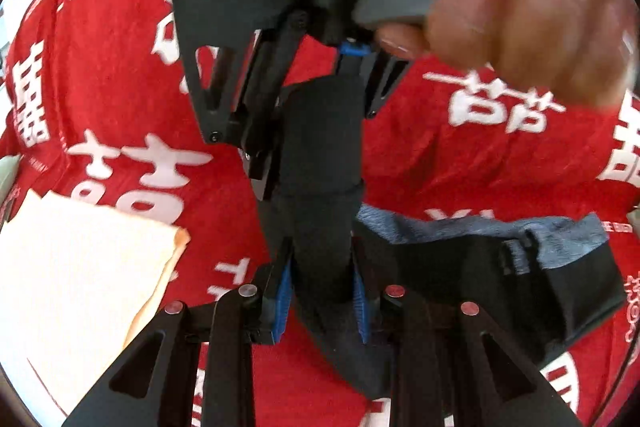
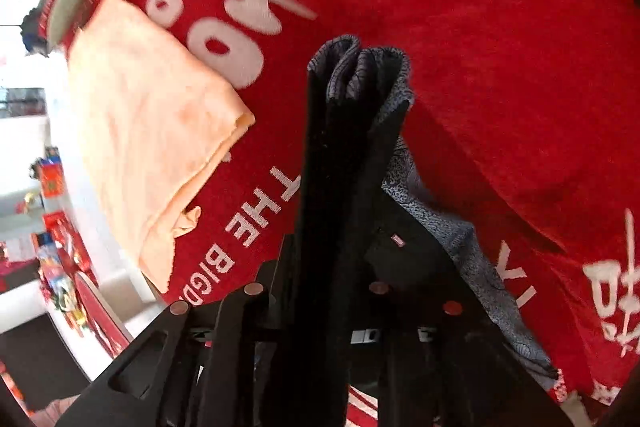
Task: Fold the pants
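The black pants (image 1: pixel 320 187) with a grey-blue inner lining hang bunched between both grippers, above the red cloth. My left gripper (image 1: pixel 322 303) is shut on a thick fold of them between its blue pads. My right gripper (image 1: pixel 304 115) shows in the left wrist view from the far side, held by a hand, shut on the same fold higher up. In the right wrist view the pants (image 2: pixel 344 167) stand up out of the right gripper (image 2: pixel 320 287), hiding its fingertips; the grey lining (image 2: pixel 440 219) drapes to the right.
A red cloth with white lettering (image 1: pixel 440 155) covers the table, also in the right wrist view (image 2: pixel 480 47). A folded peach garment (image 1: pixel 72 267) lies at the left, and shows in the right wrist view (image 2: pixel 152 131). The table edge and room clutter (image 2: pixel 52 227) lie far left.
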### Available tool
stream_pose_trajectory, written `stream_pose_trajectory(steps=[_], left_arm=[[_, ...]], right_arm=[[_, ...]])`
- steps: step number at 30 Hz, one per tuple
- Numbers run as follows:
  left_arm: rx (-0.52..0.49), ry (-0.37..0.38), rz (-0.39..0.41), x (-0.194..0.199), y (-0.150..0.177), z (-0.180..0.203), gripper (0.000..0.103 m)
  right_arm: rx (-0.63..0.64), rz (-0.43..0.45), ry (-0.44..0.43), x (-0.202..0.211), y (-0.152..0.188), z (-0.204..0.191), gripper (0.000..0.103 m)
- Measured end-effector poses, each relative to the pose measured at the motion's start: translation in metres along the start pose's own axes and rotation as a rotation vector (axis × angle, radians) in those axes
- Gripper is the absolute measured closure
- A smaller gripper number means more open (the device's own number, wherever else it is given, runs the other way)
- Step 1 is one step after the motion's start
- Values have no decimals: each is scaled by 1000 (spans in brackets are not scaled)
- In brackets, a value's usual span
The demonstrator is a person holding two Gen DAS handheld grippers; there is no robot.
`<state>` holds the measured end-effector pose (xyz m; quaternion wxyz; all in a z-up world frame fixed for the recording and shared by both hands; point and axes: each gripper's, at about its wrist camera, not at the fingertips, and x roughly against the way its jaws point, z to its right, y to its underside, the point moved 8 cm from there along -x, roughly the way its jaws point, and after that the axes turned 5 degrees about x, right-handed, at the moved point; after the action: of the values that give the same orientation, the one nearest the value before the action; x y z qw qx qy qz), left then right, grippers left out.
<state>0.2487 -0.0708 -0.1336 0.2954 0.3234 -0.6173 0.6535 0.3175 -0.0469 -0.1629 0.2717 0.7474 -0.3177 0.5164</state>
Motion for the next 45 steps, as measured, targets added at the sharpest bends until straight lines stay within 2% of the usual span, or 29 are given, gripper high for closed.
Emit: stream_pose_trajectory(steps=[7, 12, 17, 22, 27, 31, 35, 39, 40, 41, 43, 45], left_arm=[[-101, 102, 22, 31, -10, 59, 75], [-195, 178, 19, 52, -7, 114, 75], [-296, 256, -9, 73, 8, 180, 75], [-403, 291, -36, 84, 31, 237, 75], [-497, 313, -89, 80, 60, 292, 75], [-548, 310, -137, 64, 88, 323, 75], [-573, 277, -203, 40, 117, 338, 75], [-584, 251, -234, 29, 129, 337, 75], [-585, 253, -241, 28, 131, 336, 67], [-578, 266, -251, 28, 132, 335, 51], [-543, 273, -255, 31, 131, 330, 33], [-527, 287, -263, 35, 130, 325, 33]], right_arm=[[-106, 209, -120, 61, 54, 41, 85], [-218, 349, -222, 99, 116, 83, 86], [-309, 456, -287, 121, 181, 118, 86], [-395, 527, -332, 130, 244, 154, 86], [-510, 574, -375, 116, 301, 198, 86], [-577, 578, -380, 89, 332, 231, 86], [-619, 547, -370, 49, 349, 258, 85], [-646, 543, -390, 15, 353, 271, 81], [-647, 546, -390, 12, 354, 272, 78], [-650, 552, -388, 9, 355, 272, 76], [-658, 562, -375, 6, 356, 270, 75], [-671, 569, -377, 6, 357, 270, 74]])
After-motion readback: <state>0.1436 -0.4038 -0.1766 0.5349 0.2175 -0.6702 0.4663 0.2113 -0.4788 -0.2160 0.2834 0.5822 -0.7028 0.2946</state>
